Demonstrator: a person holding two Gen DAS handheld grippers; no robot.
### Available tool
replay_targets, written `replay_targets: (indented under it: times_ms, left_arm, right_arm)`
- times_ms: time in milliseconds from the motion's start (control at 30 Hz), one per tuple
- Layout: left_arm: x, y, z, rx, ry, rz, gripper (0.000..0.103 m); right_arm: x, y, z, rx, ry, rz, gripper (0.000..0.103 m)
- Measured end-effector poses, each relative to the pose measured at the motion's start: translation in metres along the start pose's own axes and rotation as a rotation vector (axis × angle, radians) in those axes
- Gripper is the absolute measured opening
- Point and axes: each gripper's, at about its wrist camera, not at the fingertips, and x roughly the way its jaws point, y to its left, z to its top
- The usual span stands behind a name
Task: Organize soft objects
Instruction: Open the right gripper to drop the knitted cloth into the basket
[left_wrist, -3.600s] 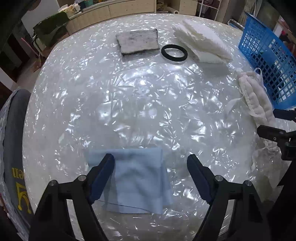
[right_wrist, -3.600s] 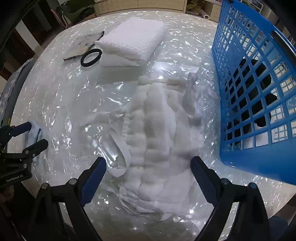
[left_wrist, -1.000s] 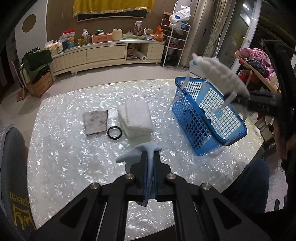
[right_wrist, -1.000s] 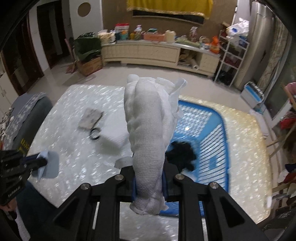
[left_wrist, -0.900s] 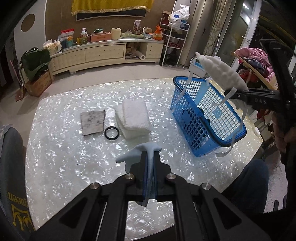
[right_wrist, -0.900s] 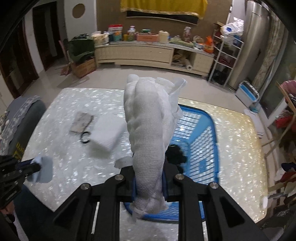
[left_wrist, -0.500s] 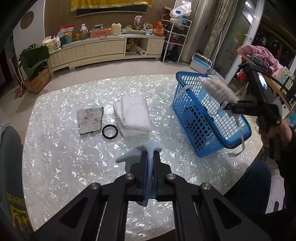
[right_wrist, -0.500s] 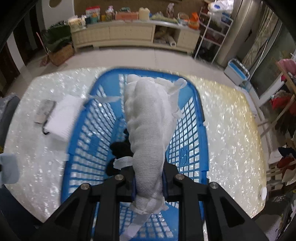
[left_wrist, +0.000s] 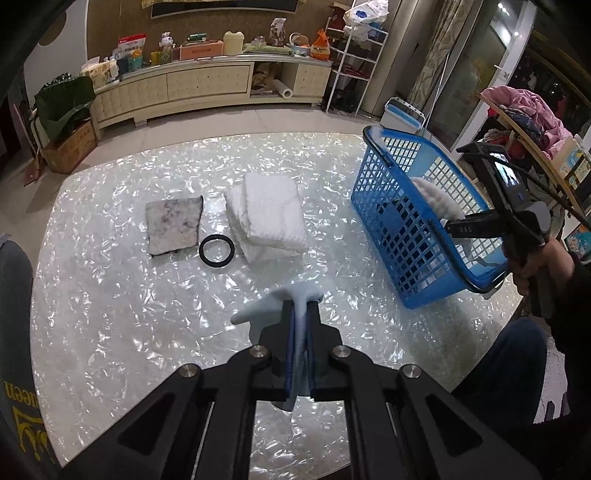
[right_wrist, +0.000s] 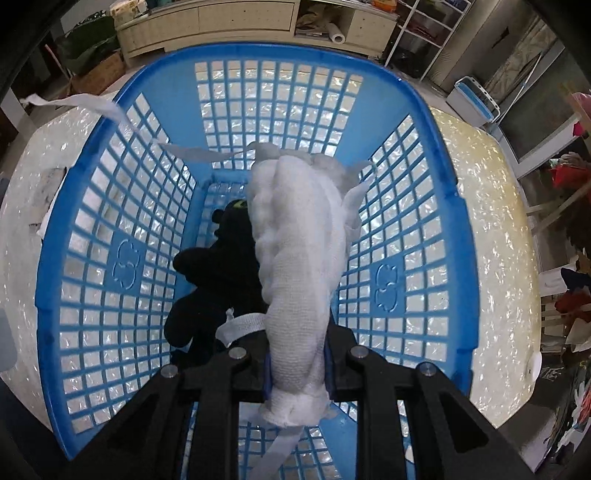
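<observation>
My left gripper is shut on a light blue cloth and holds it above the pearly table. My right gripper is shut on a white quilted cloth with loose straps, held inside the blue basket. A black soft item lies on the basket floor beneath it. In the left wrist view the right gripper holds the white cloth inside the basket at the table's right.
On the table lie a folded white towel, a black ring and a grey speckled pad. A dark chair stands at the left edge. Cabinets and shelves line the far wall.
My right gripper has carried the white cloth over the basket rim and lowered it inside. My left gripper keeps the blue cloth held above the table.
</observation>
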Motion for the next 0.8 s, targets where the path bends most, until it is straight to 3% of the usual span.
replay_targets:
  times_ms: [267,300,533,700,800]
  left_arm:
    - [0.005,0.002,-0.002,-0.005,0.01,0.003,0.005]
    - [0.004,0.002,-0.002,-0.006,0.008,0.005,0.005]
    - [-0.008,0.0,-0.001,-0.005,-0.012,0.022,0.005]
    - [-0.02,-0.008,-0.001,0.006,-0.03,0.029,0.005]
    - [-0.027,-0.014,0.0,0.014,-0.043,0.03,0.005]
  right_arm:
    - [-0.004,-0.011,-0.006,0.013,-0.005,0.032,0.025]
    - [-0.007,-0.011,-0.008,0.011,-0.014,0.04,0.028]
    - [-0.047,-0.008,-0.023,-0.007,-0.141,0.039,0.08]
    - [-0.077,-0.009,-0.034,-0.025,-0.213,0.023,0.095]
    - [-0.092,-0.009,-0.046,-0.03,-0.259,0.007,0.096]
